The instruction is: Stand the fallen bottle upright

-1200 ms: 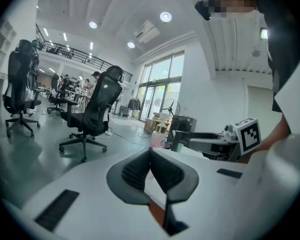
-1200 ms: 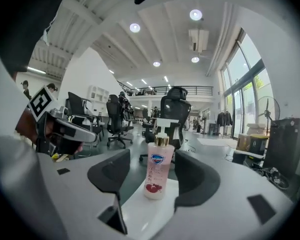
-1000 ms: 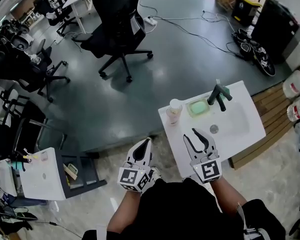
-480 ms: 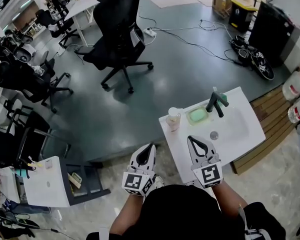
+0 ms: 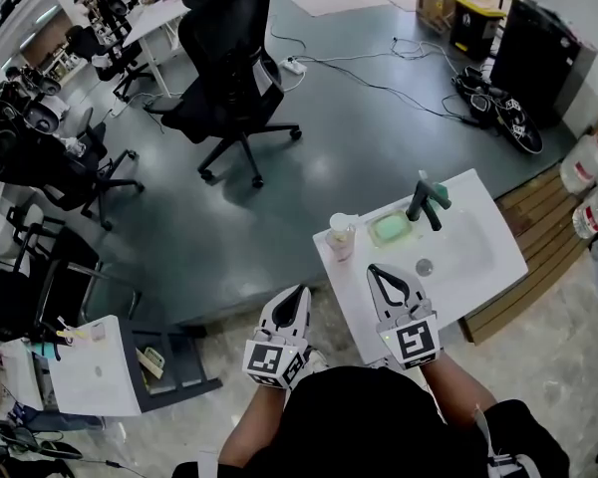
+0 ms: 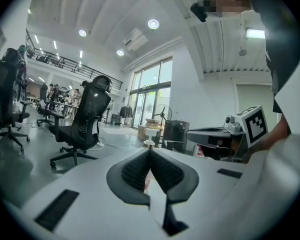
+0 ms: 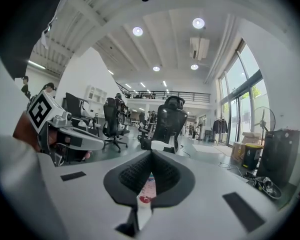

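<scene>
Bottle (image 5: 341, 235) looks already upright at the bench (image 5: 483, 267) corner. Your left gripper (image 5: 300, 291) and right gripper (image 5: 373, 268) have fingers pressed together, empty, so avoid nudging it.

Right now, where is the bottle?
In the head view the bottle stands upright on the sink's left corner, just left of the green soap dish, ahead of the right tongs.
</scene>
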`<action>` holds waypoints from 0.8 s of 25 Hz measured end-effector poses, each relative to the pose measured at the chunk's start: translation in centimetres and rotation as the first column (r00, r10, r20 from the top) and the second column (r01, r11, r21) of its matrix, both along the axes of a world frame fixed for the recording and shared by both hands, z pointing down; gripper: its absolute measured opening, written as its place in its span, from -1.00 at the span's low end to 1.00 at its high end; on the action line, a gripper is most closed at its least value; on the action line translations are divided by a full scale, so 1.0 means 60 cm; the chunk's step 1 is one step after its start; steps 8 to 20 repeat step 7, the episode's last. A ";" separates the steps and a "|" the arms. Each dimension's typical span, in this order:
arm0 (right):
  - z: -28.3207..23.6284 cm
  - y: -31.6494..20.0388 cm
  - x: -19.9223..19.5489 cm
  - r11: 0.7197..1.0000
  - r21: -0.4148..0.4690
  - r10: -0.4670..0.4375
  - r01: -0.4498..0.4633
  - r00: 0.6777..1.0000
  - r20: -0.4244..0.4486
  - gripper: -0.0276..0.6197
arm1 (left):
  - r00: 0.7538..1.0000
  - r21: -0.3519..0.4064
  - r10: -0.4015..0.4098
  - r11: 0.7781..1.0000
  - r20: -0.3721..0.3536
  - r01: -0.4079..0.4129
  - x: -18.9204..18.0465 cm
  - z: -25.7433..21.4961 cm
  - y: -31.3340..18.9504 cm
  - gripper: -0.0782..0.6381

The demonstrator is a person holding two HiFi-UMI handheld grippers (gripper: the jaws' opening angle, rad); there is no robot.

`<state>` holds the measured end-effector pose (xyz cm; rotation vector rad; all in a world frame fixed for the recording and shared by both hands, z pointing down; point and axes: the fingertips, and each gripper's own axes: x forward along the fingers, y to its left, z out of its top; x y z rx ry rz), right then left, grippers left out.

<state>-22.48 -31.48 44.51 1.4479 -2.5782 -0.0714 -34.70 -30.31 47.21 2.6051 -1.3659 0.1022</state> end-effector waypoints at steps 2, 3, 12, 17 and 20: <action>-0.004 -0.004 0.000 1.000 0.013 0.000 0.000 1.000 0.003 -0.88 | 1.000 -0.006 0.001 1.000 0.000 -0.001 0.001 0.003 -0.002 -0.73; -0.008 -0.006 0.000 0.999 0.032 -0.004 0.004 1.000 0.000 -0.88 | 1.000 -0.007 0.002 1.000 0.001 -0.002 0.002 0.003 -0.003 -0.74; -0.013 -0.008 0.004 0.993 0.110 -0.030 0.035 0.999 -0.046 -0.88 | 1.000 -0.007 0.003 1.000 0.007 -0.003 0.005 0.004 0.000 -0.74; -0.013 -0.008 0.004 0.993 0.110 -0.030 0.035 0.999 -0.046 -0.88 | 1.000 -0.007 0.003 1.000 0.007 -0.003 0.005 0.004 0.000 -0.74; -0.013 -0.008 0.004 0.993 0.110 -0.030 0.035 0.999 -0.046 -0.88 | 1.000 -0.007 0.003 1.000 0.007 -0.003 0.005 0.004 0.000 -0.74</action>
